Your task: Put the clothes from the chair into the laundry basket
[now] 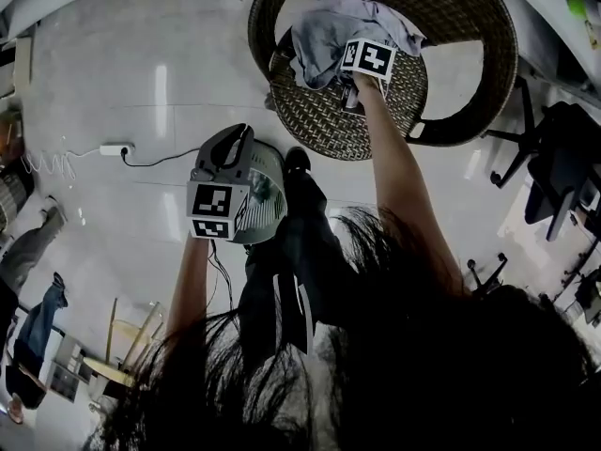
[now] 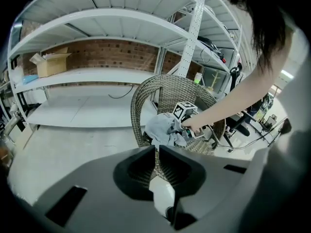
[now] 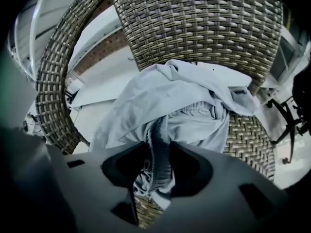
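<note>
Right gripper (image 3: 158,152) pinches a fold of the grey garment (image 3: 170,101) heaped on the chair (image 3: 204,28). Left gripper (image 2: 156,152) has its jaws clamped on the laundry basket (image 1: 268,191)

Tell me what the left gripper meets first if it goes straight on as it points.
Probably the brown woven wicker chair, near its seat's front edge, just below the heap of pale grey clothes, though depth is unclear.

Your pale, glossy floor (image 1: 113,45) carries the wicker chair (image 1: 498,73), a white power strip (image 1: 115,148) with its cable (image 1: 155,163), and a black office chair (image 1: 559,158).
</note>
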